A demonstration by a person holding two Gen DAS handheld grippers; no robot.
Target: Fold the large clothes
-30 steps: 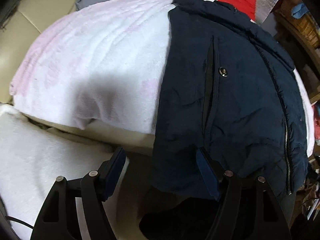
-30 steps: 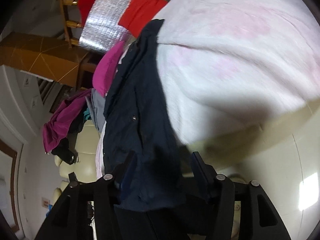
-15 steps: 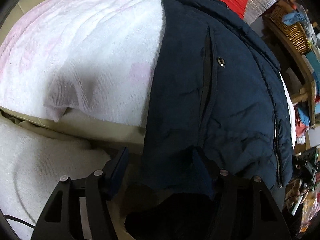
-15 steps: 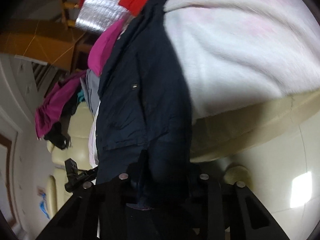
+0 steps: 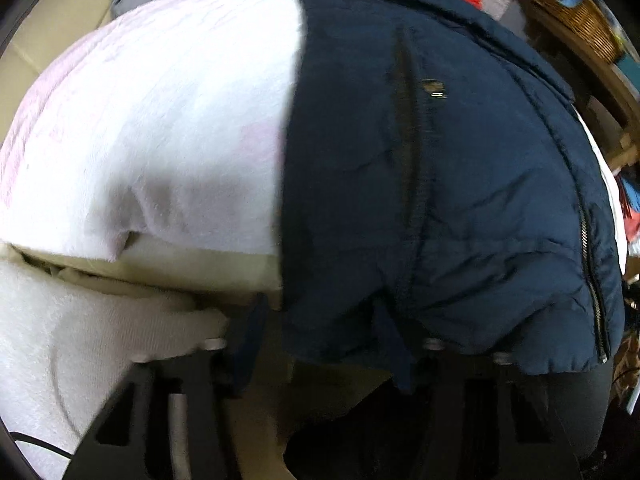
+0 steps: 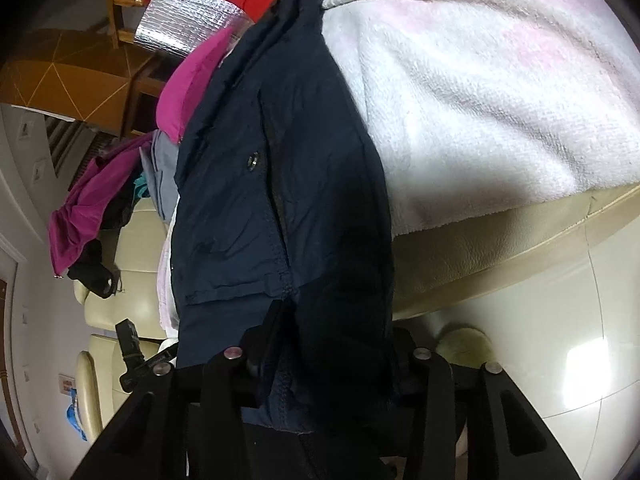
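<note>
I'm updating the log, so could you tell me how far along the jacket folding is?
Done: the navy jacket lies spread over the white-pink blanket, hem hanging off the edge. In hand: the right gripper is shut on the hem; the left gripper is open with the hem's corner between its fingers. Left: no fold shows yet, so all the folding.

- Left wrist view is looking forward and down from just below the hem of the navy jacket (image 5: pixel 440 184), very near, with the white-pink blanket (image 5: pixel 160 128) filling its left half
- Right wrist view is sitting rolled sideways, close against the same jacket (image 6: pixel 280 184)
- Both are sharing jacket, blanket (image 6: pixel 480 100) and cream sofa edge (image 6: pixel 500 248)
</note>
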